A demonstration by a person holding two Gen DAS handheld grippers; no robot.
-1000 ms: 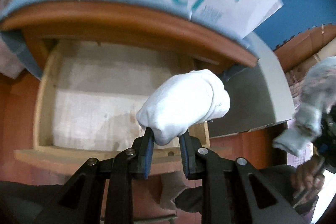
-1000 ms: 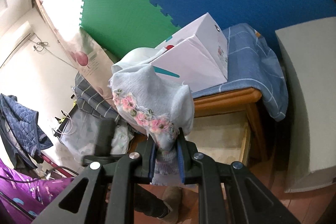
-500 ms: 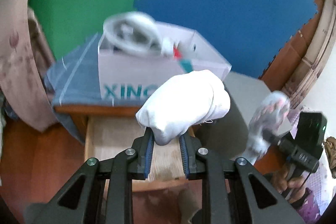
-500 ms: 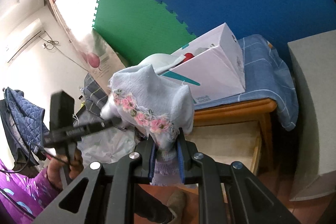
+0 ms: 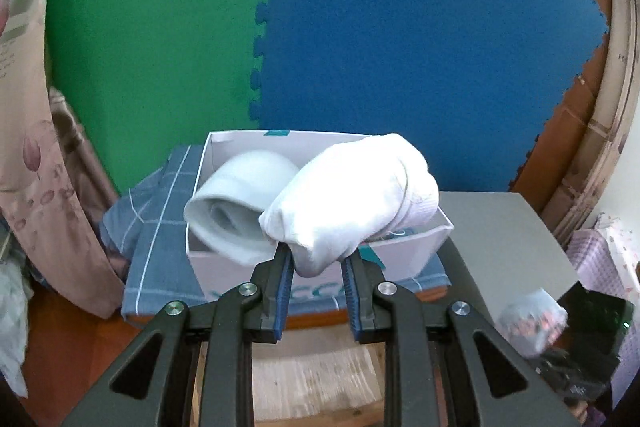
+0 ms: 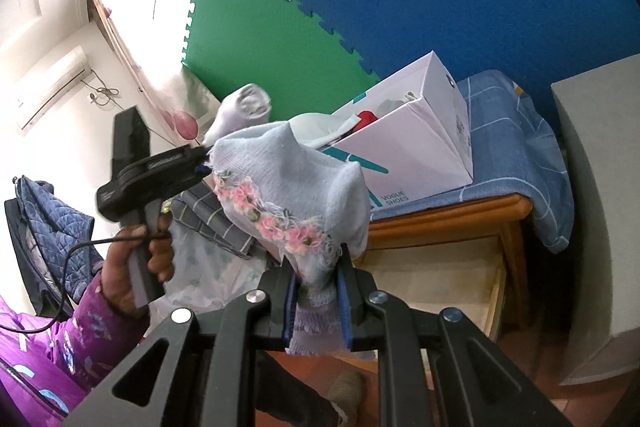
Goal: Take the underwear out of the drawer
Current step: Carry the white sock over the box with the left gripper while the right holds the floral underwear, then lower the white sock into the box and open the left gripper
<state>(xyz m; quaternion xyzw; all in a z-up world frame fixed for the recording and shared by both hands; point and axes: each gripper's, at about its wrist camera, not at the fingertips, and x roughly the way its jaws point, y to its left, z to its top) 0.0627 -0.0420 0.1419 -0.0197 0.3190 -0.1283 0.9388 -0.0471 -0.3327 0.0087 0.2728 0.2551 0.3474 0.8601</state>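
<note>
My left gripper (image 5: 316,267) is shut on a rolled white underwear (image 5: 352,195), held up in front of an open white shoe box (image 5: 408,255). Below it the open wooden drawer (image 5: 312,383) shows a bare bottom. In the right wrist view my right gripper (image 6: 316,291) is shut on a pale blue underwear with pink flower trim (image 6: 288,183), raised above the drawer (image 6: 440,283). The left gripper's body and its white underwear (image 6: 244,107) show at the left there, in a person's hand (image 6: 140,259).
The shoe box (image 6: 416,151) stands on a blue checked cloth (image 5: 160,243) over the wooden cabinet top. A grey block (image 5: 500,235) stands to the right of the cabinet. Green and blue foam mats (image 5: 360,27) cover the wall. A curtain (image 5: 44,207) and clothes lie at the left.
My left gripper has risen with the white underwear from just above the drawer up to the level of the shoe box. The right gripper has stayed about where it was with its blue underwear.
</note>
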